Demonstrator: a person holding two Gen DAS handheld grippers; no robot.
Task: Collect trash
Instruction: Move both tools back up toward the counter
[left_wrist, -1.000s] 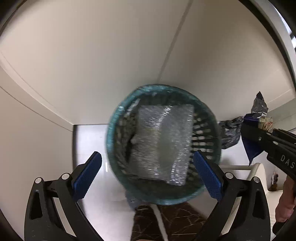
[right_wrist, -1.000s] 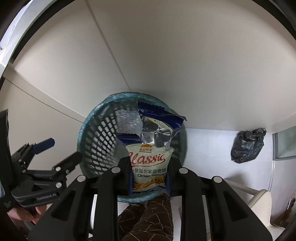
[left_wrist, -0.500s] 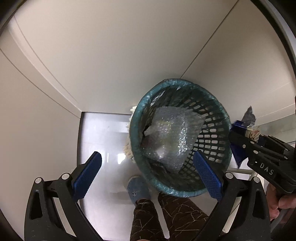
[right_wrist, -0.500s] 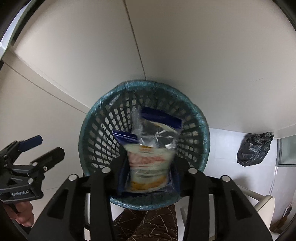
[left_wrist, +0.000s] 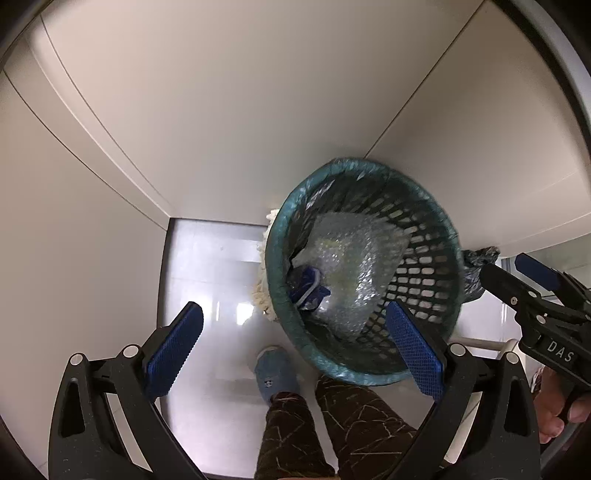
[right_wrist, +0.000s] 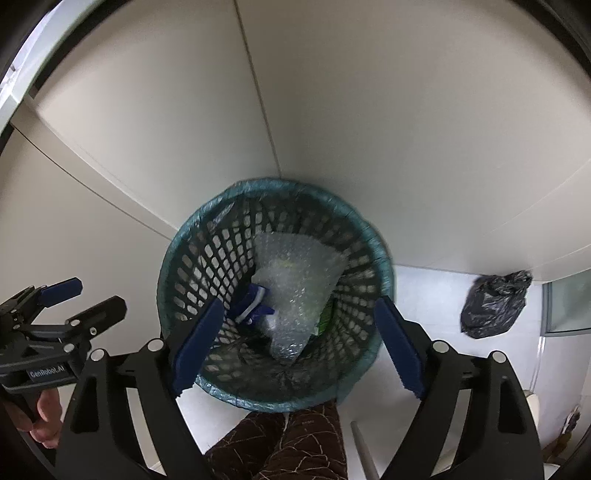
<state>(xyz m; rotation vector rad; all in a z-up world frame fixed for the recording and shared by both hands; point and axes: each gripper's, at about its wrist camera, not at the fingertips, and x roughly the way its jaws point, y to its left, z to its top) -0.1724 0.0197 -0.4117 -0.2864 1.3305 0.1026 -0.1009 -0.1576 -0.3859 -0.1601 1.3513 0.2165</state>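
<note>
The snack bag (right_wrist: 255, 304) is down inside the teal basket (right_wrist: 192, 225), next to the big sheet of bubble wrap (right_wrist: 295, 291). I can see its blue edge low on the left side, touching the wrap. So this piece of trash is in.

My right gripper (right_wrist: 295, 347) hangs right over the basket and its jaws are opening, with nothing between them. My left gripper (left_wrist: 295, 347) is wide and empty too, with the basket (left_wrist: 280, 236) partly under its right finger.

To do this step well, I think I should let the right jaws open all the way and lift straight up, so I don't bump the rim or tip the basket.

A black bag (right_wrist: 493, 304) sits on the floor, well apart from the basket, by the wall. I would go for that next, I guess.
</note>
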